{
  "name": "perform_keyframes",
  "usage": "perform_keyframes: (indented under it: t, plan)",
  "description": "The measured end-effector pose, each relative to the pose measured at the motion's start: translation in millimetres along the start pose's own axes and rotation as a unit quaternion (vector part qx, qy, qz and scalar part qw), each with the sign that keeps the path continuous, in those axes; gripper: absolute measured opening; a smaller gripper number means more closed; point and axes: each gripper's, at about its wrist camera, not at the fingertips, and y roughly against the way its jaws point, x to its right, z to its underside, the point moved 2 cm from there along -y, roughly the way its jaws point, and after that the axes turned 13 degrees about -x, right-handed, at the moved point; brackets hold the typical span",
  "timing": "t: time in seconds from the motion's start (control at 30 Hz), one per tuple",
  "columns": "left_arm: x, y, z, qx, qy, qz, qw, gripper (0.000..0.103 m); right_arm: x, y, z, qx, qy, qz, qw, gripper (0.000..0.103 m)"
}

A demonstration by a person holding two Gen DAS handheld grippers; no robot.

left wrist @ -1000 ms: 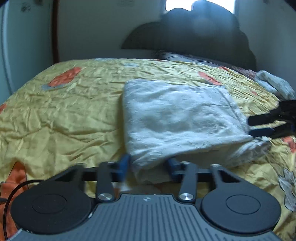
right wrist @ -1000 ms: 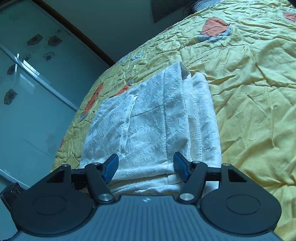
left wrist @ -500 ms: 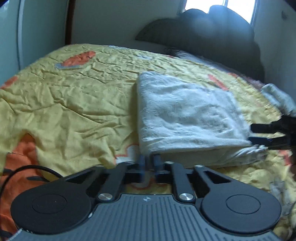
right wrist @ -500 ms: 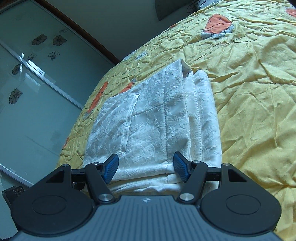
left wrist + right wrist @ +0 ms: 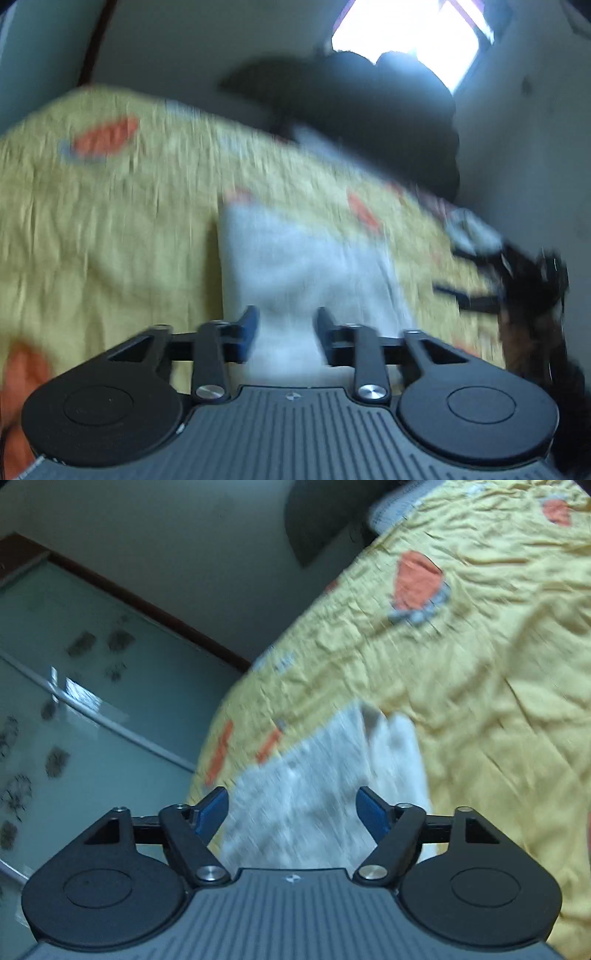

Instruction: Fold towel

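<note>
Left gripper: jaws apart w/ a clear gap, blue pads on either side of the towel's near end, nothing pinched as far as the blur lets me judge. Right gripper: jaws spread wide, pads well clear of each other, holding nothing; towel seen between and beyond them.

Towel, white, folded into a narrow oblong, lies flat on the yellow bedspread w/ orange patches. In the right wrist view the towel shows stacked layers, long edge running away from the camera, bedspread all round it.

Left view is heavily motion-blurred. At its right edge the right gripper shows as dark fingers beside the towel. Dark headboard behind the bed, bright window above. Glass wardrobe door w/ flower decals on left of the right view.
</note>
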Motion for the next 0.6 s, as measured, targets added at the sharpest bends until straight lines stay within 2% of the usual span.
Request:
perform_keyframes:
  t: [0.03, 0.07, 0.13, 0.2, 0.27, 0.3, 0.4, 0.47, 0.53, 0.6]
  plan:
    - [-1.1, -10.6, -17.3, 0.015, 0.003, -0.013, 0.9998, 0.063, -4.9, -9.0, -9.9, 0.000, 0.002, 0.001, 1.000, 0.078]
    - [-4.1, -27.1, -33.9, 0.017, -0.002, -0.023, 0.9996, 0.069, -10.1, -20.2, -19.5, -0.005, 0.009, 0.010, 1.000, 0.078]
    - [-17.7, -70.5, -66.6, -0.019, 0.011, -0.024, 0.9995, 0.068, -13.8, -39.7, -32.8, -0.007, 0.011, 0.056, 0.998, 0.078]
    - [-41.2, -109.9, -84.7, -0.064, 0.075, 0.009, 0.9951, 0.067, -10.2, -52.0, -38.8, -0.009, 0.029, 0.101, 0.994, 0.078]
    - [-62.7, -136.3, -92.7, -0.096, 0.132, 0.009, 0.9866, 0.060, 4.1, -52.2, -40.1, -0.006, 0.029, 0.123, 0.992, 0.078]
    - [-67.9, -144.7, -95.8, -0.100, 0.139, 0.013, 0.9852, 0.060, 13.4, -50.3, -41.7, -0.006, 0.020, 0.124, 0.992, 0.078]
    - [-73.6, -161.5, -102.3, -0.114, 0.144, 0.050, 0.9817, 0.061, 37.4, -47.9, -46.5, -0.017, -0.014, 0.092, 0.995, 0.078]
    - [-75.6, -172.1, -103.6, -0.125, 0.157, 0.066, 0.9774, 0.071, 47.0, -48.8, -49.7, -0.026, -0.033, 0.042, 0.998, 0.078]
    - [-79.2, -178.9, -105.9, -0.121, 0.175, 0.090, 0.9729, 0.072, 54.4, -54.0, -54.8, -0.035, -0.056, -0.001, 0.998, 0.078]
    - [-83.8, -183.6, -107.9, -0.118, 0.196, 0.105, 0.9677, 0.072, 61.0, -61.9, -57.7, -0.049, -0.073, -0.013, 0.996, 0.078]
